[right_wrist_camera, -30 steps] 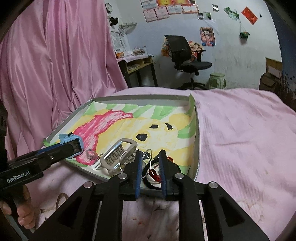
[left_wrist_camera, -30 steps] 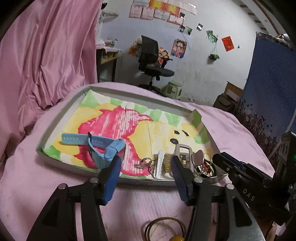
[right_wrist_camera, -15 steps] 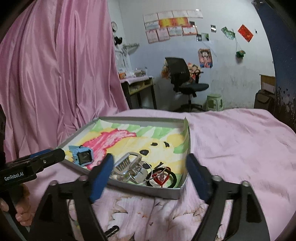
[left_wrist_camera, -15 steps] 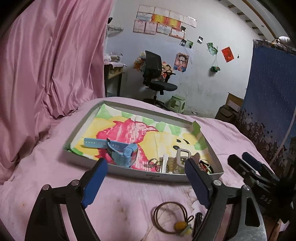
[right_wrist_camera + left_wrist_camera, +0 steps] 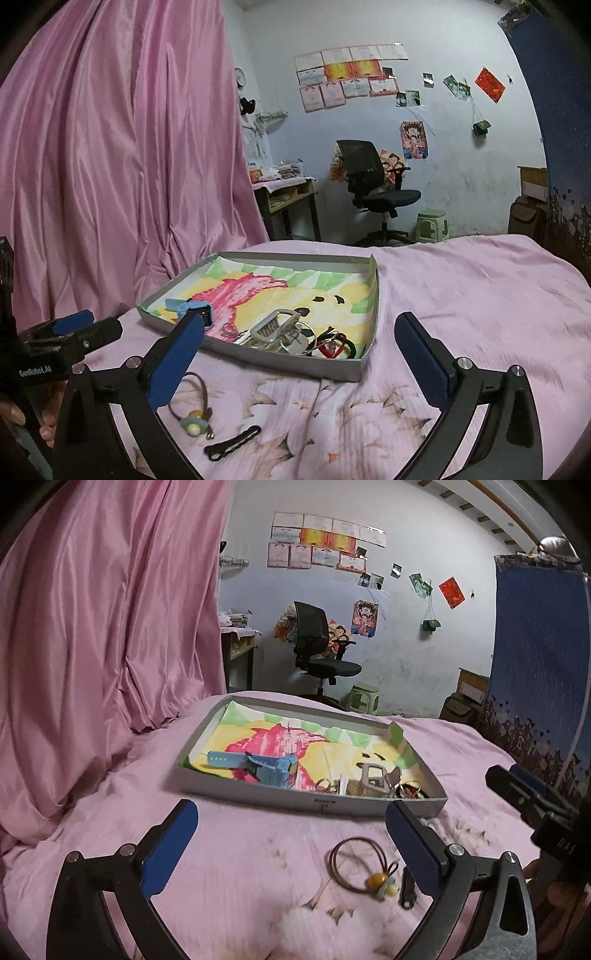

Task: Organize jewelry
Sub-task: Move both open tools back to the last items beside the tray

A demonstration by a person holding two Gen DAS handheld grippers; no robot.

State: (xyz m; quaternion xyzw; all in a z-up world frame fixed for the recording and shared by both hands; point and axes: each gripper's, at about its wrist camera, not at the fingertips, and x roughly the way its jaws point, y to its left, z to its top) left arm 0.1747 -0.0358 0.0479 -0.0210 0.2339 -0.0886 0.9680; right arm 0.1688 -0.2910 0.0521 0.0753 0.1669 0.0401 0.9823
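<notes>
Both fisheye views sit low over the pink bed (image 5: 229,849), looking forward between spread blue fingers toward 12 o'clock, where the office chair (image 5: 317,653) stands by the far wall. The left wrist view faces the tray (image 5: 310,805) nearly square; the right wrist view sees it (image 5: 295,362) at 11 o'clock. Both show the hair tie (image 5: 364,871) near their lower edge.

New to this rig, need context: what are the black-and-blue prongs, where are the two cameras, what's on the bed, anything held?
No robot: a person holds a two-finger gripper in each hand, each with a fisheye camera looking along its fingers. One picture is from the left gripper, the other from the right gripper. Both are open and hold nothing. On the pink bedsheet lies a grey tray with a blue watch and a jewelry pile. In front lie a brown hair tie and a black hair clip.
</notes>
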